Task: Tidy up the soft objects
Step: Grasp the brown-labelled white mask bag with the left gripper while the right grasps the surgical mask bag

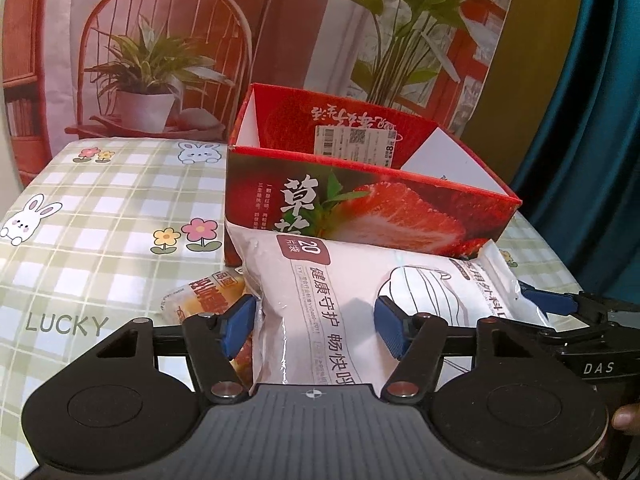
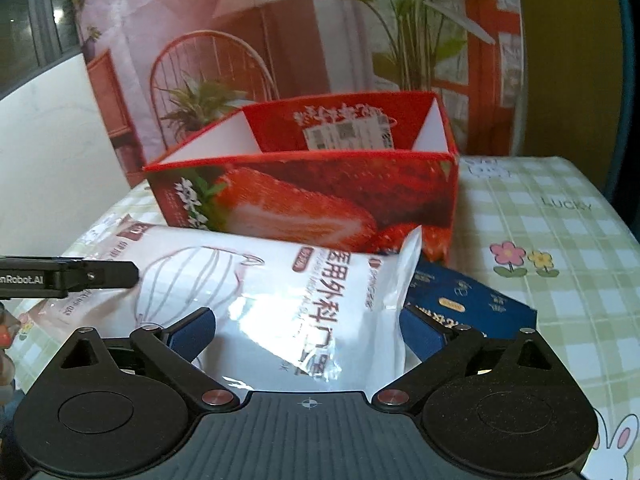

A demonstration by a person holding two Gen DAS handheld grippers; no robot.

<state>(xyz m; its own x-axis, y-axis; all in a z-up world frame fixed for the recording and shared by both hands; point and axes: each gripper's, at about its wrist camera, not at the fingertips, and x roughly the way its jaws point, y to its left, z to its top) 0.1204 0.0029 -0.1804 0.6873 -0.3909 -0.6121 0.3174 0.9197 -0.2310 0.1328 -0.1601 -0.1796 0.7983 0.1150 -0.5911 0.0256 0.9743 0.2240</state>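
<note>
The white mask packet (image 1: 360,300) lies crosswise on the checked tablecloth (image 1: 100,208) before the strawberry box (image 1: 360,208); the left gripper (image 1: 316,326) pinches its left end; the right gripper (image 2: 308,330) brackets its right end, contact unclear.

Left claw (image 1: 316,326): pitched down, no roll, blue pads (image 1: 240,322) about half apart; can't tell if they're pressing on anything. Right claw (image 2: 308,332): same down pitch, jaws near full width, pads not visibly pressing. The two sit side by side, tips close together. One fingertip (image 1: 626,416) of the person shows behind the right claw.
</note>
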